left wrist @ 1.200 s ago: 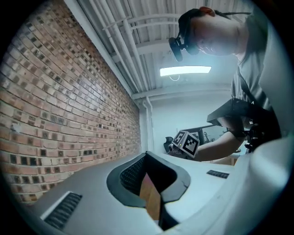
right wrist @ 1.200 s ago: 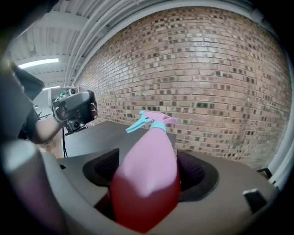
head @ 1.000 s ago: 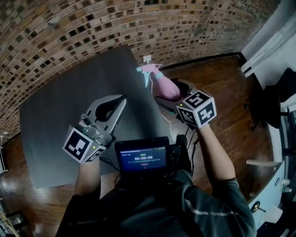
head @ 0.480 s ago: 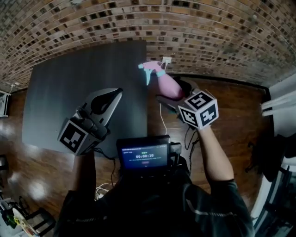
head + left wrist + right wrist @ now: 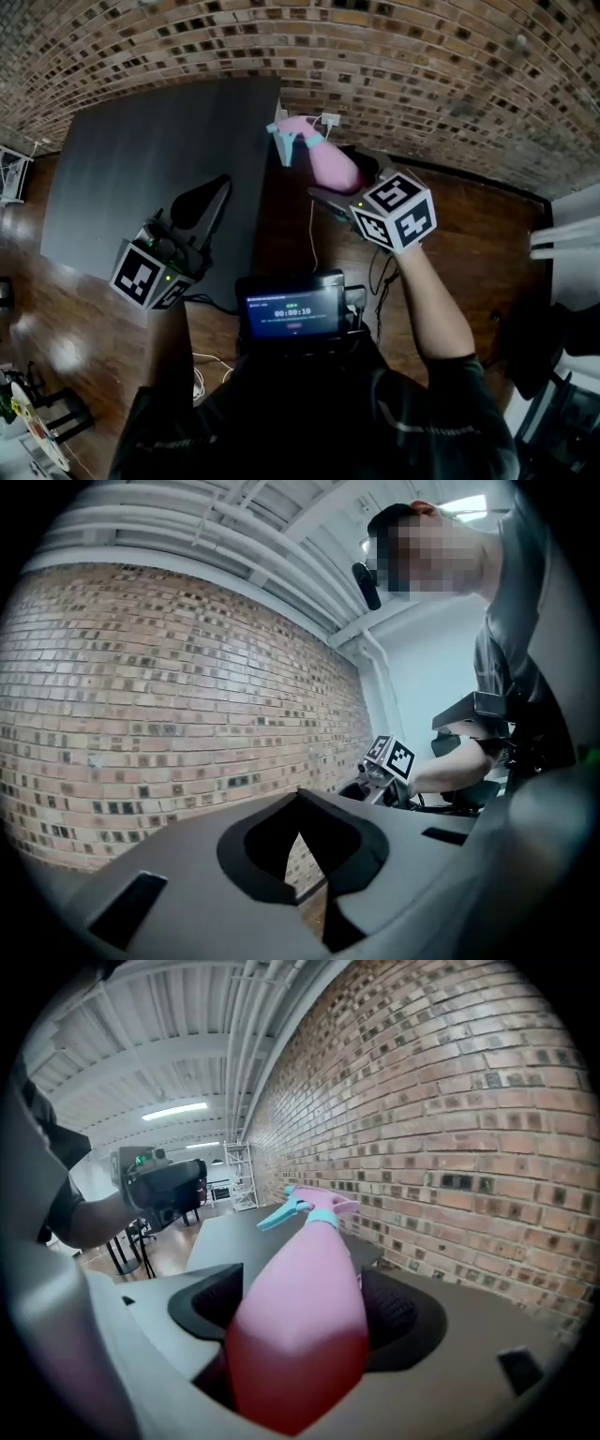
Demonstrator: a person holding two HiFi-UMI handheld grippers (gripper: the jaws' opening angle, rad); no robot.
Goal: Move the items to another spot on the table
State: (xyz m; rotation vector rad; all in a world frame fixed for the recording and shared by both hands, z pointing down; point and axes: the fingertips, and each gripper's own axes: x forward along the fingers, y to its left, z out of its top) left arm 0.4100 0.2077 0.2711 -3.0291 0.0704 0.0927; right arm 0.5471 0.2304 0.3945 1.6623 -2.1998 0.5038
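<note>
Brick wall [image 5: 422, 56] curves across the far side of the scene, with wooden floor [image 5: 469, 216] below it and a dark grey table [image 5: 122, 159] at the left of the head view. The right gripper [image 5: 342, 183] is closed on a pink spray bottle [image 5: 328, 164]. The right gripper view shows both jaw pads pressed against the bottle's body [image 5: 300, 1316], with the right gripper [image 5: 305, 1288] gripping it near the base. The bottle is held clear of the surface, just beside the table's right edge and above the floor. Its teal trigger head [image 5: 286, 131] points toward the table's far right corner and the wall. The left gripper [image 5: 211, 192] sits over the near right part of the table. In the left gripper view, the left gripper [image 5: 300, 799] has its jaws brought together at the tips and nothing is between them. A marker cube [image 5: 394, 211] sits on the right gripper, and a second marker cube [image 5: 145, 277] sits on the left. A small screen [image 5: 292, 307] is mounted at the person's chest, with a thin cable [image 5: 314, 234] running from it across the floor.
</note>
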